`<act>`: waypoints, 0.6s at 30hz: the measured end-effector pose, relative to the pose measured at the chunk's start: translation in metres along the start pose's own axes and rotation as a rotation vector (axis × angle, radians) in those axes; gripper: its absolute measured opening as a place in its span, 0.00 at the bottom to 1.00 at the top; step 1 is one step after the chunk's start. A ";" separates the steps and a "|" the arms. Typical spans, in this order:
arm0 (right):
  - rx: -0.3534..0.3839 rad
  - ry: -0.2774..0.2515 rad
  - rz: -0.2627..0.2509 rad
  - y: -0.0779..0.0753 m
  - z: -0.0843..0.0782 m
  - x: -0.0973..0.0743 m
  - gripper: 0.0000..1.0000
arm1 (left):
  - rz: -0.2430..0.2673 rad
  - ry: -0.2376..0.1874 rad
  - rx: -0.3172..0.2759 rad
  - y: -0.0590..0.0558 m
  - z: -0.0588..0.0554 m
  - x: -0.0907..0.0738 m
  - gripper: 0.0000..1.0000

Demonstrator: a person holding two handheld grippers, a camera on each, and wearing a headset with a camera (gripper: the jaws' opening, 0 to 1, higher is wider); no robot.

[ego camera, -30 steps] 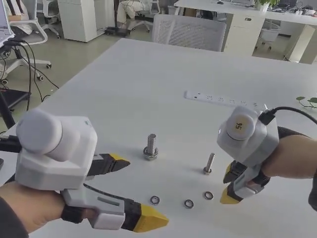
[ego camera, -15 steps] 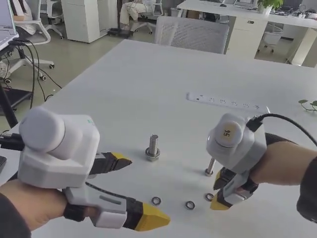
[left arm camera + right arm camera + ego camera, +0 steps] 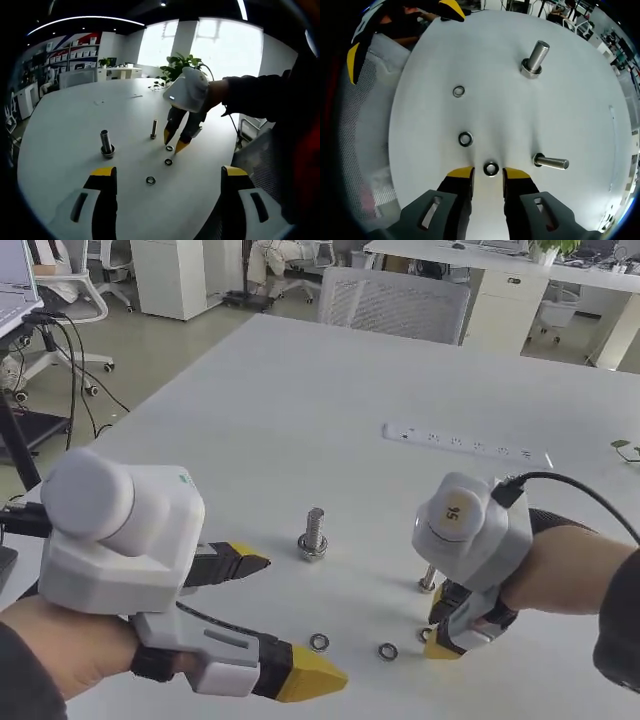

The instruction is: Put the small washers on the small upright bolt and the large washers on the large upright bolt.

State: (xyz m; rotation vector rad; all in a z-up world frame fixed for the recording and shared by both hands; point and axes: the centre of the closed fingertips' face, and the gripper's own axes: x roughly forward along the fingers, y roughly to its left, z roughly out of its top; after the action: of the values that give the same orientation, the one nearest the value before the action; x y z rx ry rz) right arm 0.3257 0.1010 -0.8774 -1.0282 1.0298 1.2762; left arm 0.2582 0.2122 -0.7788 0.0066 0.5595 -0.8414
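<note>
right gripper (image 3: pixel 487 173) parted narrowly, clasping nothing, with a small washer (image 3: pixel 491 168) flat on the table (image 3: pixel 445 60) right between its tips and the small upright bolt (image 3: pixel 551 161) just ahead to the right. looks light, thin, stiff and slippery; best pinched across the outer rim. cannot tell whether the tips touch it yet; left gripper (image 3: pixel 169 172) gaping wide, empty.

The large bolt (image 3: pixel 313 535) is standing on the table (image 3: pixel 300 420); the small bolt (image 3: pixel 428 580) is standing right of it; three washers (image 3: pixel 388 651) are lying before it.
</note>
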 end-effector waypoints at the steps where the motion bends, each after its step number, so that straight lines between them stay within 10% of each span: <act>1: -0.005 0.001 0.003 0.001 0.000 0.000 0.23 | 0.001 0.000 0.000 0.000 0.000 0.000 0.85; 18: -0.012 0.003 0.003 -0.001 0.001 0.000 0.17 | 0.004 -0.005 -0.007 0.001 0.000 -0.001 0.85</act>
State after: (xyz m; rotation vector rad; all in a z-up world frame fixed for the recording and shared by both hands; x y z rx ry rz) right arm 0.3266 0.1025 -0.8773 -1.0377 1.0278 1.2850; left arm 0.2582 0.2136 -0.7780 -0.0006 0.5573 -0.8350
